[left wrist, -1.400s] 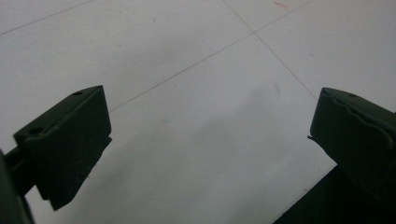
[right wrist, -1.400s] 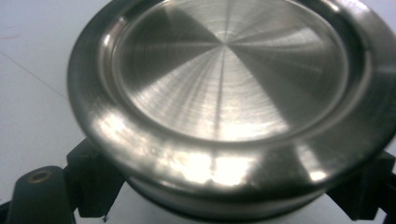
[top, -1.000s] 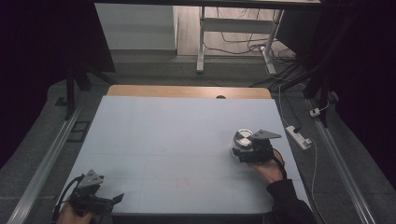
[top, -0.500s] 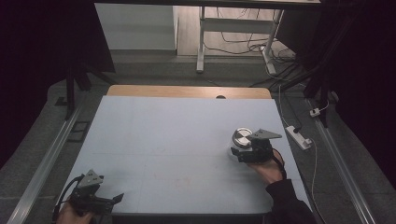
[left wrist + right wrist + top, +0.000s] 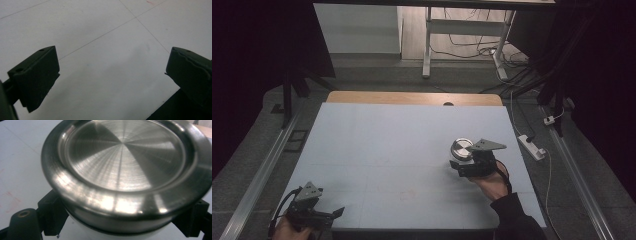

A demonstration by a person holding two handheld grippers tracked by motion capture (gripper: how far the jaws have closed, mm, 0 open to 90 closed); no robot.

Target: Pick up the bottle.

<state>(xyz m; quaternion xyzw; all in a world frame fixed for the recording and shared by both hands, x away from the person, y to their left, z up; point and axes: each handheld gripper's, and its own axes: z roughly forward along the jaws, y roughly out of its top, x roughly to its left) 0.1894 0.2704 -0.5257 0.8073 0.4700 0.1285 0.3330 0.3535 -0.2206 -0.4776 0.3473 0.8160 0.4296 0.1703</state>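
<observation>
Item: round container with a brushed stainless-steel lid over a white body, seen close in the right gripper view. Location: on the right half of the pale blue-grey tabletop, well apart from the wooden strip along its far edge.

Right gripper: black, two-jaw, clamped on the container, one jaw at each side just under the lid rim.

Left gripper: black, at the tabletop's near left corner, jaws spread wide with only bare tabletop between them.

Progress, as judged: the grasp is done, and whether the container rests on the tabletop or is just lifted cannot be told. Carrying and setting down remain; no destination is apparent.

Markings: none legible; the lid bears only concentric machining lines. Faint red smudges mark the tabletop near the container.
</observation>
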